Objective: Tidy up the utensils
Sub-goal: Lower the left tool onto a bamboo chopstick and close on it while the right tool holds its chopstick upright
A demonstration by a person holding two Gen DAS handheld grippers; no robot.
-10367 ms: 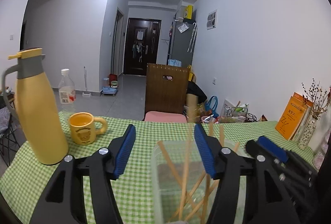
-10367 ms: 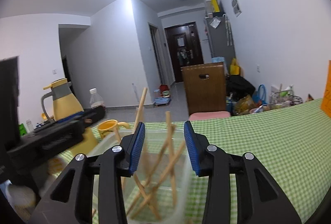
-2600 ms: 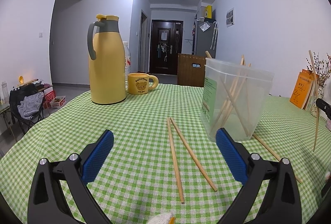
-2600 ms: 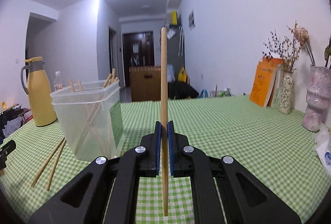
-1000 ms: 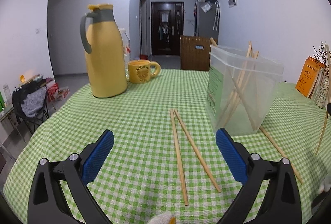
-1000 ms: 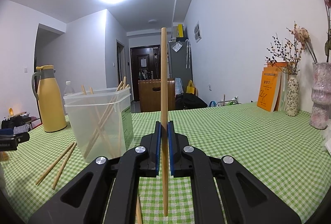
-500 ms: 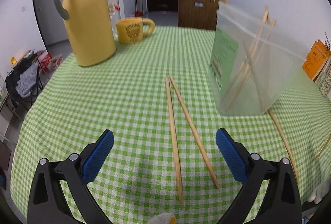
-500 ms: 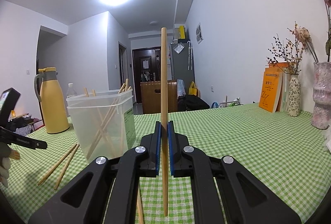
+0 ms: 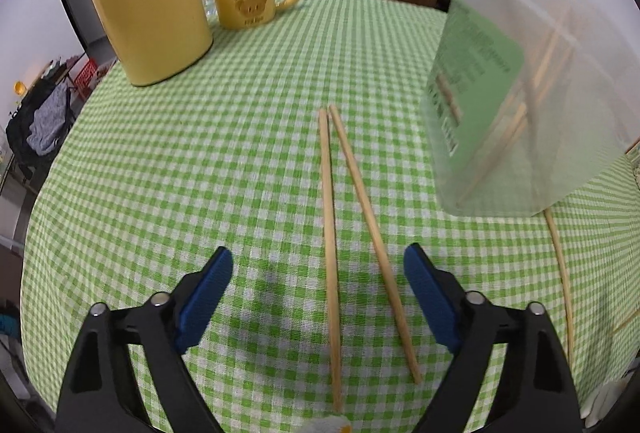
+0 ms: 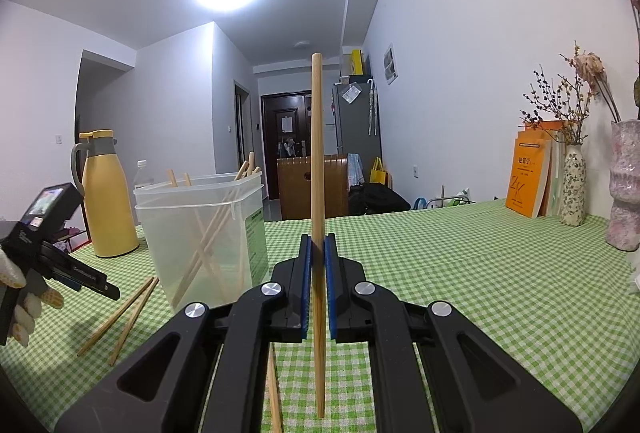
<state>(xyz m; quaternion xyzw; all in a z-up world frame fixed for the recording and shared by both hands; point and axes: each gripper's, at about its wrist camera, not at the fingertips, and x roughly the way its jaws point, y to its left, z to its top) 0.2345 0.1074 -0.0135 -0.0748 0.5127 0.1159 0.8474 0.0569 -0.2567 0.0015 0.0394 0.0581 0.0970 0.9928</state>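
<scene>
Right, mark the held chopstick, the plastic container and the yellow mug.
held chopstick (image 10: pixel 317 169), right wrist view, upper shaft above the shut blue pads.
plastic container (image 10: pixel 200 229), right wrist view, clear front wall.
yellow mug (image 9: pixel 248 3), left wrist view, bear print on its side.

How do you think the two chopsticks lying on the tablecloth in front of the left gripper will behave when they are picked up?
The two chopsticks look like thin, straight wood, so probably stiff and very light. Their shafts look rounded, so a nudge may roll them on the tablecloth. The open left gripper straddles both, so closing might catch or push them together.
</scene>
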